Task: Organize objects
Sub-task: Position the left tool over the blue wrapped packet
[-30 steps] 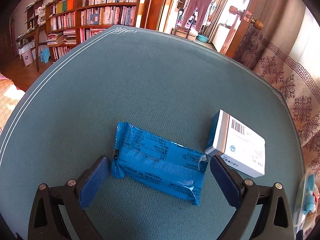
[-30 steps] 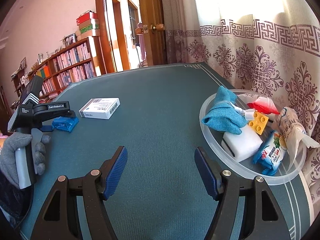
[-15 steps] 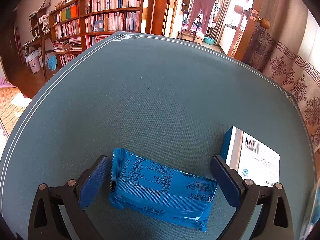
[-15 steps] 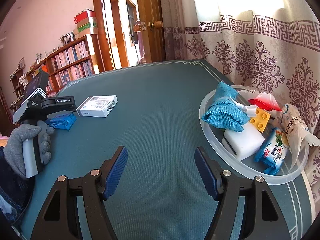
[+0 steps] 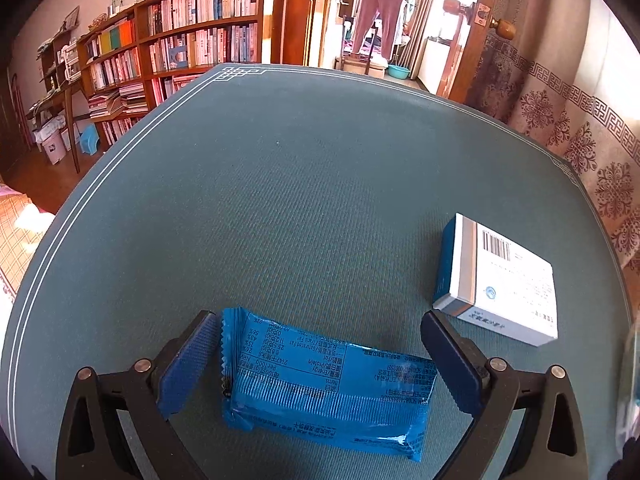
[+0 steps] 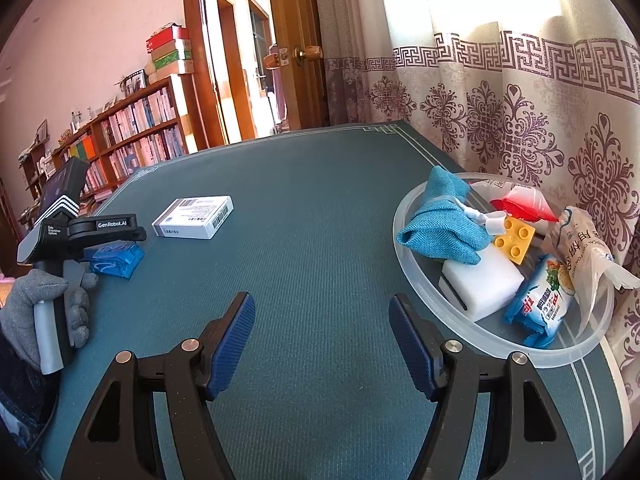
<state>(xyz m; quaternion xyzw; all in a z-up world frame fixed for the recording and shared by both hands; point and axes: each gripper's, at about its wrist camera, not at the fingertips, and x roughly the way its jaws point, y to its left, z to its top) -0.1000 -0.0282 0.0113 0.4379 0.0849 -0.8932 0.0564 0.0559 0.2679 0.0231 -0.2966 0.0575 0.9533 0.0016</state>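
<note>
A blue snack wrapper (image 5: 326, 390) lies flat on the teal table between the open fingers of my left gripper (image 5: 320, 344); the pads stand on either side of it, apart from it. A white and blue box (image 5: 500, 280) with a barcode lies just beyond the right finger. In the right wrist view the same wrapper (image 6: 114, 258) and box (image 6: 194, 216) lie at the far left, under the left gripper (image 6: 102, 232) held by a gloved hand. My right gripper (image 6: 322, 320) hangs open over bare table, left of a clear bowl (image 6: 432, 292).
The bowl holds a blue cloth (image 6: 442, 220), a white block (image 6: 482, 284), a yellow toy brick (image 6: 514, 238), a red packet (image 6: 520, 204) and snack bags (image 6: 542, 296). A patterned curtain (image 6: 520, 120) hangs behind it. Bookshelves (image 5: 180, 48) and a doorway stand beyond the table's far edge.
The left gripper has rolled and shifted, so the blue wrapper now sits lower and deeper between its fingers and the box has slid to the right. The right gripper has stayed still.
</note>
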